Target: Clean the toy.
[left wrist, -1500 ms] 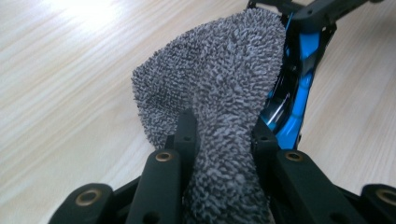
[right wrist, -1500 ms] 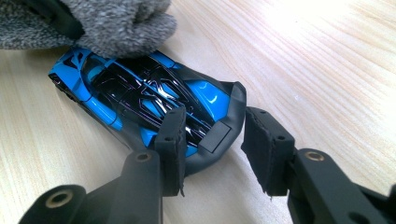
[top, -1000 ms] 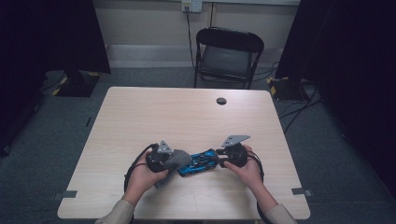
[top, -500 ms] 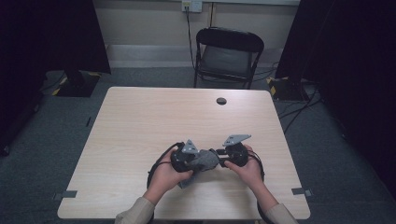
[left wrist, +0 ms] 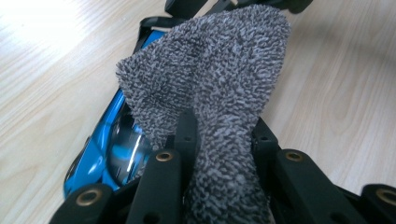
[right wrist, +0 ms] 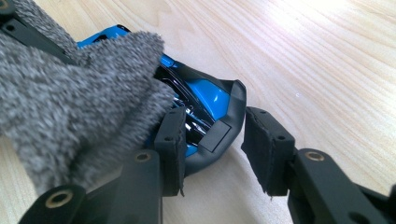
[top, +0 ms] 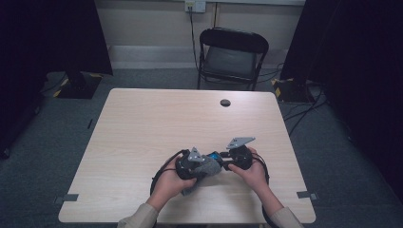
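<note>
The pale wood-grain table [top: 142, 142] carries everything, with a black folding metal chair [top: 231, 54] standing beyond its far edge and a small round black cap [top: 225, 102] set in the top near that edge; near the person's edge of the table the two hands meet, the left hand [top: 167, 183] bearing the left gripper [left wrist: 219, 135] and the right hand [top: 252, 171] bearing the right gripper [right wrist: 212, 149]. The grey looped terry cloth [left wrist: 210, 79] is clamped between the left gripper's jaws, which are drawn tight on a bunched fold of it; the rest of the cloth drapes over the top of the shiny blue toy car with black trim [right wrist: 205, 100]; the car lies on the table between the two grippers. In the right gripper view the car's black end sits between the right gripper's jaws; one pad [right wrist: 173, 135] lies against its side, while the other stands just clear of it, so the jaws are apart and not clamping.
</note>
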Demonstrator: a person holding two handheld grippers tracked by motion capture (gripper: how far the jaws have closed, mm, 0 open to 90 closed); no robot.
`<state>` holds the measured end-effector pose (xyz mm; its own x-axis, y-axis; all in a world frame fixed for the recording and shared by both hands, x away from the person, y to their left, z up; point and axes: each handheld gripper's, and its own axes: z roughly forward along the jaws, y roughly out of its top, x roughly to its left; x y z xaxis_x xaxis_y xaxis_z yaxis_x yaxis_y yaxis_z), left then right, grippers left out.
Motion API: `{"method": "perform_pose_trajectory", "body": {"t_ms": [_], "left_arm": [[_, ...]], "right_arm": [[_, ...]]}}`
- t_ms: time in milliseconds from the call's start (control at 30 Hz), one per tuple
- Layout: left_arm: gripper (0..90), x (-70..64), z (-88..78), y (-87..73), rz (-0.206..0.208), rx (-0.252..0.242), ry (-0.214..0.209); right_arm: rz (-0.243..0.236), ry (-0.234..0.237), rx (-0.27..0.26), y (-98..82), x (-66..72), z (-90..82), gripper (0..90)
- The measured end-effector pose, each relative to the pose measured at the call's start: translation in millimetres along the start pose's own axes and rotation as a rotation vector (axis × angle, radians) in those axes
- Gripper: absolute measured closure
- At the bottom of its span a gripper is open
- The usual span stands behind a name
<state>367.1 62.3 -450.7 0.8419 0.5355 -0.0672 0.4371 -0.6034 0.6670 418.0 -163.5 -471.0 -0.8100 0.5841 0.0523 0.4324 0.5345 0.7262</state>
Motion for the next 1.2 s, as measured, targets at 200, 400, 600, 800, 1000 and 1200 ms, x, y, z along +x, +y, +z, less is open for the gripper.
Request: {"method": "perform_pose_trajectory", "body": {"t_ms": [200, 400, 600, 800, 1000, 1200], "left_arm": [[71.6, 6.9, -11.9, -10.4, -0.024, 0.007, 0.015], [71.6, 12.5, -19.0, -19.7, -0.045, 0.008, 0.033], [71.6, 17.5, -24.7, -30.1, -0.063, 0.016, 0.046], [71.6, 22.9, -31.6, -41.3, -0.080, 0.030, 0.061], [71.6, 26.6, -36.1, -49.1, -0.094, 0.036, 0.077], [71.6, 29.5, -39.3, -53.5, -0.104, 0.042, 0.085]], "right_arm": [[-0.002, -0.002, 0.002, 0.1, 0.0, -0.3, 59.4], [-0.003, -0.002, 0.003, 0.1, -0.3, -0.4, 59.3], [-0.004, -0.004, 0.005, 0.3, 0.0, -0.4, 59.4], [-0.008, -0.006, 0.006, 0.4, 0.5, -0.6, 59.5], [-0.007, -0.006, 0.006, 0.3, 0.5, -0.6, 59.5], [-0.007, -0.008, 0.006, 0.5, 0.7, -0.7, 59.3]]}}
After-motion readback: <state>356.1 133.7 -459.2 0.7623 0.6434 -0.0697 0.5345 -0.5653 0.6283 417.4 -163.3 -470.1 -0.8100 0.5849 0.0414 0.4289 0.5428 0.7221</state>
